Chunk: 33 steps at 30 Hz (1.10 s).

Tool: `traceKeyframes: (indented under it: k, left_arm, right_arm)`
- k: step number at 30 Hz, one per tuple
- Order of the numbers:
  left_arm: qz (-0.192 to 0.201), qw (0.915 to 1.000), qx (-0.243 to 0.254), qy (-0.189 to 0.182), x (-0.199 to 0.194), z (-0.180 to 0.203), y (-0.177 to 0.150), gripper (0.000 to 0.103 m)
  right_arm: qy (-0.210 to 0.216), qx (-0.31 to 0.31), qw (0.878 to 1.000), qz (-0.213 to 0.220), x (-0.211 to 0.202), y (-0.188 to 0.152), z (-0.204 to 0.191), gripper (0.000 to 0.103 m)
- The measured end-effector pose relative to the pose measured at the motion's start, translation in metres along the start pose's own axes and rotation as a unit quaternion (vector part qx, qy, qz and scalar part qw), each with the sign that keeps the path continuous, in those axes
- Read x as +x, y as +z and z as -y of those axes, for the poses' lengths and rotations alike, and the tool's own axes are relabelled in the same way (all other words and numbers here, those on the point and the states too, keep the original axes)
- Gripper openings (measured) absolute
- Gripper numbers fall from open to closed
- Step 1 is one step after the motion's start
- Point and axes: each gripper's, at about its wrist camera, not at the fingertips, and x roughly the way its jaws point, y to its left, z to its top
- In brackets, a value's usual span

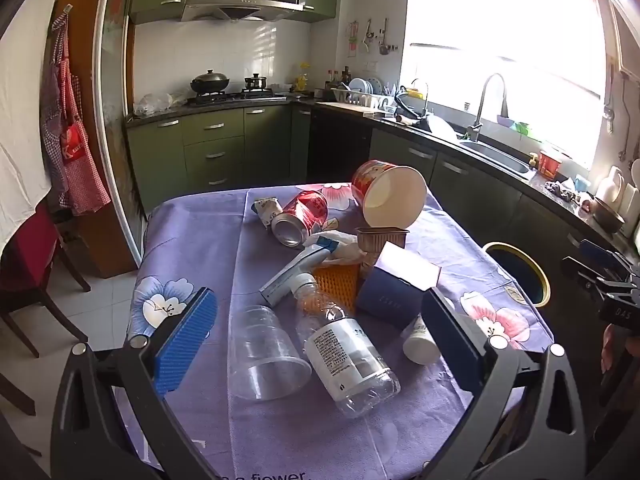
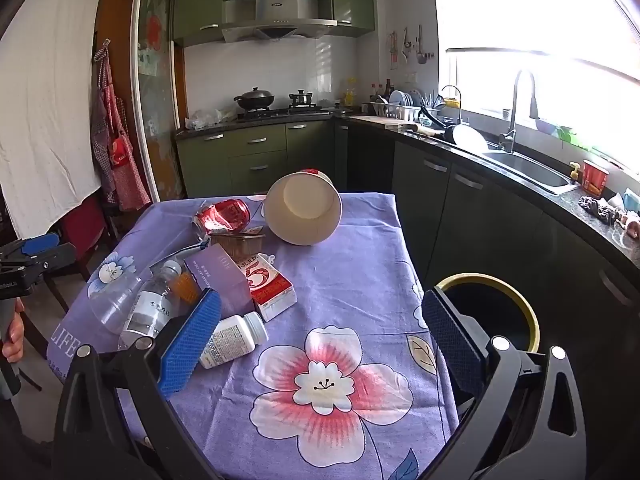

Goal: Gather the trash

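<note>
on the tablecloth [image 2: 352, 248], red milk carton [image 2: 270, 286] only in right view, both hand-held grippers wide open, empty

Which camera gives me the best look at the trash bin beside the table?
Right wrist view: the trash bin shows most of its yellow rim and dark opening. Left wrist view shows only part of the rim past the table edge.

The left gripper [image 1: 320, 344] is tilted downward with both blue-padded fingers [image 1: 184, 344] spread fully apart, nothing clamped between them; the right gripper [image 2: 320, 344] is pitched downward likewise, fingers [image 2: 190, 346] equally wide and empty. A hand [image 2: 14, 338] grips the left unit's handle; the right unit appears at the left view's edge.
</note>
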Motion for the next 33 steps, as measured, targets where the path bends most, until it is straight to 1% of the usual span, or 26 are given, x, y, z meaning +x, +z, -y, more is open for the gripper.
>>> traceKeyframes:
  k: [33]
  left_arm:
    - [0.005, 0.9999, 0.013, -0.003, 0.0017, 0.0057, 0.0020, 0.097]
  right_arm:
    - [0.002, 0.002, 1.000, -0.004, 0.0045, -0.0019, 0.0005, 0.099]
